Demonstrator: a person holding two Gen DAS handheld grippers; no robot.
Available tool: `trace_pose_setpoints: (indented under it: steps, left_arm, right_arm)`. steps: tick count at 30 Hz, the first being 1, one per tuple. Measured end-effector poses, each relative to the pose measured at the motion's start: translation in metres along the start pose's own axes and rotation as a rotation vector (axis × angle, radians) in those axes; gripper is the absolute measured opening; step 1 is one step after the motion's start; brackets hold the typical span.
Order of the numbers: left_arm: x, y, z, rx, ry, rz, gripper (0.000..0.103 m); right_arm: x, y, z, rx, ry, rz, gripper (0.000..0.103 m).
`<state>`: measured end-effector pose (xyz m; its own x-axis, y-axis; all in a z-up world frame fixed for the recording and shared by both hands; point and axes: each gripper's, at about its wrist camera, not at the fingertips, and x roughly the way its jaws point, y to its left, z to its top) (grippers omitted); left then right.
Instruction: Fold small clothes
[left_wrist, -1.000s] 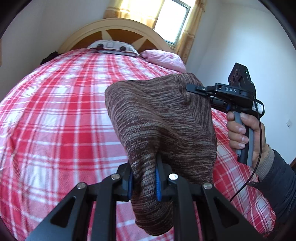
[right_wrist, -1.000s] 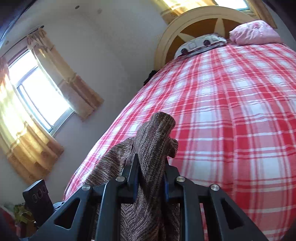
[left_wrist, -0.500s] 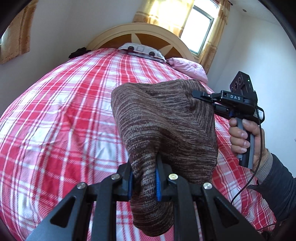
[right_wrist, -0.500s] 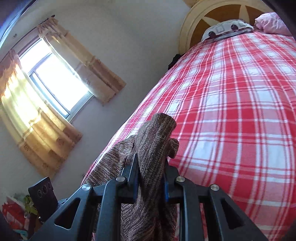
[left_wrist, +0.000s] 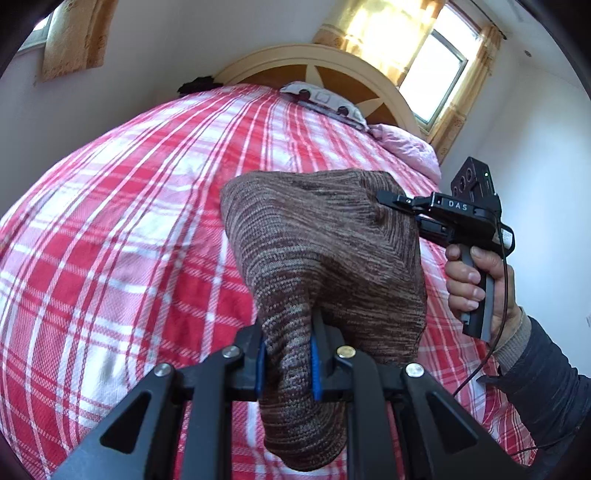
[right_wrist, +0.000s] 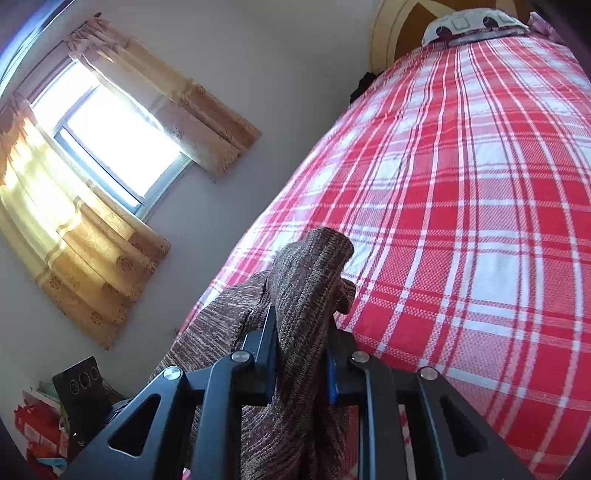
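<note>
A brown knitted garment (left_wrist: 321, 254) hangs stretched between both grippers above a red and white plaid bed (left_wrist: 122, 236). My left gripper (left_wrist: 287, 354) is shut on one bunched corner of it, the cloth spilling over the jaws. The right gripper (left_wrist: 391, 201), held by a hand (left_wrist: 476, 284), pinches the far corner at the right in the left wrist view. In the right wrist view my right gripper (right_wrist: 301, 343) is shut on a thick fold of the same garment (right_wrist: 306, 273), which trails down and to the left.
A curved wooden headboard (left_wrist: 332, 62) with a patterned pillow (left_wrist: 325, 99) and a pink pillow (left_wrist: 410, 147) stands at the bed's far end. Curtained windows (right_wrist: 110, 144) line the wall. Bags and clutter (right_wrist: 37, 424) sit on the floor at the left of the bed.
Both grippers have carried the garment sideways toward the bed's left side and a little lower, with the left one rolling. The grips have not changed.
</note>
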<state>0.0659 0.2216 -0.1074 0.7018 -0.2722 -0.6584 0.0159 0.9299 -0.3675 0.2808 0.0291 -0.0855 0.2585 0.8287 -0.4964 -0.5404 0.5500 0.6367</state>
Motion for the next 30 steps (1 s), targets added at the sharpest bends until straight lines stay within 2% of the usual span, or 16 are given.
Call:
trace_pose_setpoints:
  steps: [6,8,10,15,17,19,20,22,25,26,27,28,29,30]
  left_arm:
    - [0.027,0.017,-0.014,-0.033,0.047,0.013,0.019]
    - [0.033,0.018,-0.017,-0.04,0.047,0.028,0.022]
    - [0.036,0.02,-0.019,-0.052,0.048,0.026,0.024]
    - [0.034,0.024,-0.028,-0.072,0.035,0.04,0.043]
    - [0.032,0.024,-0.031,-0.079,0.028,0.057,0.048]
    - [0.029,0.023,-0.035,-0.072,0.021,0.073,0.052]
    - [0.027,0.023,-0.038,-0.071,0.016,0.084,0.056]
    - [0.023,0.022,-0.041,-0.066,0.006,0.086,0.061]
    - [0.021,0.02,-0.047,-0.054,0.01,0.097,0.062]
    - [0.021,0.018,-0.047,-0.046,0.012,0.097,0.062]
    - [0.02,0.016,-0.049,-0.041,0.013,0.097,0.062]
    - [0.02,0.015,-0.049,-0.038,0.013,0.096,0.062]
    - [0.02,0.013,-0.051,-0.031,0.013,0.099,0.062]
    - [0.02,0.012,-0.052,-0.027,0.014,0.102,0.062]
  right_arm:
    - [0.034,-0.023,-0.007,0.033,0.06,-0.08,0.021]
    - [0.04,-0.034,-0.012,0.061,0.085,-0.097,0.025]
    - [0.036,-0.04,-0.016,0.081,0.095,-0.112,0.036]
    - [-0.002,-0.024,-0.036,0.007,0.078,-0.106,0.037]
    - [-0.022,-0.008,-0.056,-0.012,0.105,-0.043,0.044]
    - [-0.037,0.01,-0.081,-0.038,0.144,-0.011,0.055]
    - [-0.041,0.018,-0.096,-0.047,0.171,0.009,0.055]
    - [-0.041,0.029,-0.122,-0.063,0.23,-0.012,0.056]
    - [-0.034,0.037,-0.151,-0.072,0.299,-0.062,0.056]
    - [-0.034,0.04,-0.157,-0.084,0.286,-0.082,0.056]
    - [-0.036,0.043,-0.16,-0.104,0.257,-0.095,0.056]
    - [-0.036,0.043,-0.161,-0.105,0.253,-0.098,0.05]
    - [-0.035,0.043,-0.161,-0.1,0.253,-0.098,0.038]
    - [-0.035,0.042,-0.162,-0.093,0.259,-0.097,0.017]
